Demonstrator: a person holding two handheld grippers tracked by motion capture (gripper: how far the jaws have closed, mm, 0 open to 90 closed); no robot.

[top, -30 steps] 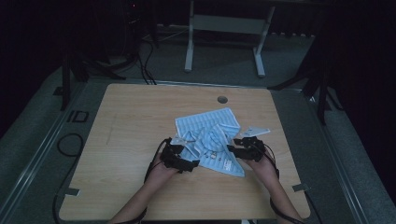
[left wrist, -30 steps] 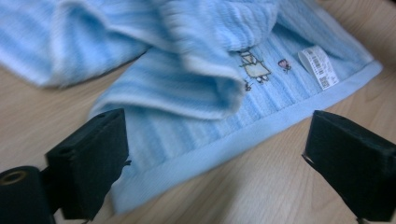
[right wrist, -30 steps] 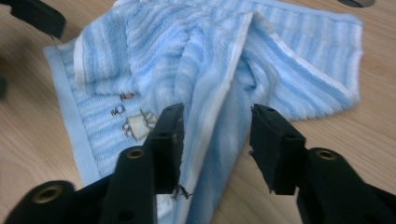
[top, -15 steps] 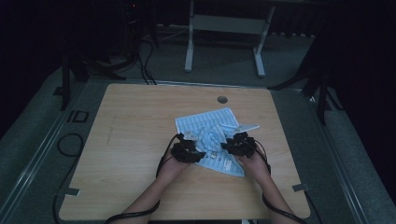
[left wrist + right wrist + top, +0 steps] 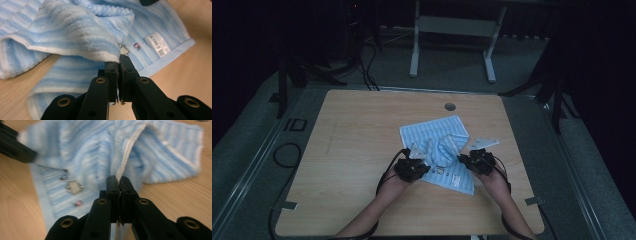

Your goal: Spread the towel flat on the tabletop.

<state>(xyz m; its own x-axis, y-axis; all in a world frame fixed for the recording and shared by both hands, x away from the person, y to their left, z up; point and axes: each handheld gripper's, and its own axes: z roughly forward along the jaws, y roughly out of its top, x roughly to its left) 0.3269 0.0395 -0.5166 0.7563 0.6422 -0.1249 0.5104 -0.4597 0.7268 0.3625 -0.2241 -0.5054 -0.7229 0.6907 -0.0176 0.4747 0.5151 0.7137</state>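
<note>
A blue-and-white striped towel (image 5: 447, 131) lies partly bunched on the wooden table (image 5: 357, 140). My left gripper (image 5: 421, 161) is at the towel's near left side and is shut on a white-hemmed corner (image 5: 110, 56) lifted off the table. My right gripper (image 5: 463, 159) is at the near right side, shut on a white hem (image 5: 126, 152) of a raised fold. The lifted parts meet in a hump (image 5: 443, 149) between the two grippers. A white label (image 5: 158, 44) shows on the flat layer beneath. The left gripper's black jaw (image 5: 15, 145) shows across the towel in the right gripper view.
A round cable hole (image 5: 450, 106) sits near the table's far edge. Bare wood spreads to the left of the towel. A white metal stand (image 5: 452, 27) and black cables (image 5: 367, 70) are on the floor behind the table. A cable loop (image 5: 287, 152) lies at the left.
Both grippers have moved inward toward each other, each carrying a towel edge. The towel has gone from spread and rumpled to bunched up in a hump between them.
</note>
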